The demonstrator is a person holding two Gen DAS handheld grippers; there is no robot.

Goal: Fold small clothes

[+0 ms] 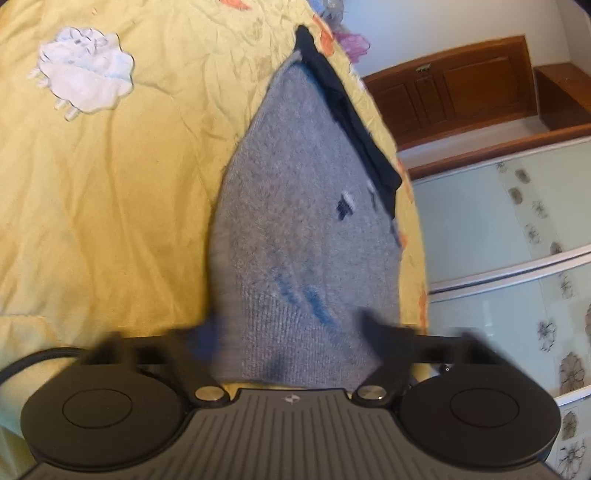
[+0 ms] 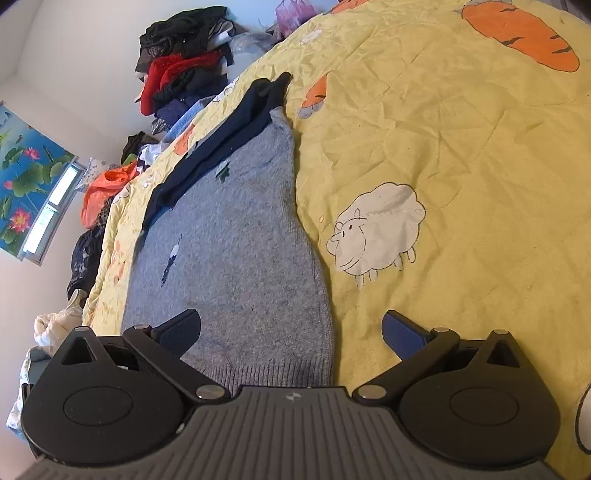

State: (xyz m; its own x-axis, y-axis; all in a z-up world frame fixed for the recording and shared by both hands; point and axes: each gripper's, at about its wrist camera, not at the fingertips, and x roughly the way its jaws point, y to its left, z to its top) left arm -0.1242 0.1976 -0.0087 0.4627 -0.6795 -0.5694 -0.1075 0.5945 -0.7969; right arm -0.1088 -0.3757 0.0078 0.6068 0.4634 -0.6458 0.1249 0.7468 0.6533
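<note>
Grey knitted sweater [image 2: 236,258] with a navy collar [image 2: 221,140] lies spread flat on a bed, on a yellow quilt [image 2: 461,166] printed with white sheep [image 2: 376,230] and orange carrots [image 2: 517,35]. Its ribbed hem is nearest both cameras and the collar end is farthest away.

In the left wrist view the left gripper [image 1: 291,332] has its fingers [image 1: 373,332] blurred, with the hem end of the sweater [image 1: 295,221] between them; whether they press on the knit cannot be told.

In the right wrist view the right gripper [image 2: 291,328] has its fingers [image 2: 402,332] spread wide, one over the grey knit near the hem and the other over the bare quilt, holding nothing.

A heap of clothes [image 2: 181,55] lies along the far edge of the bed by the wall, near a flower poster [image 2: 26,177]. A brown wooden door [image 1: 461,85] shows beyond the bed in the left view.
</note>
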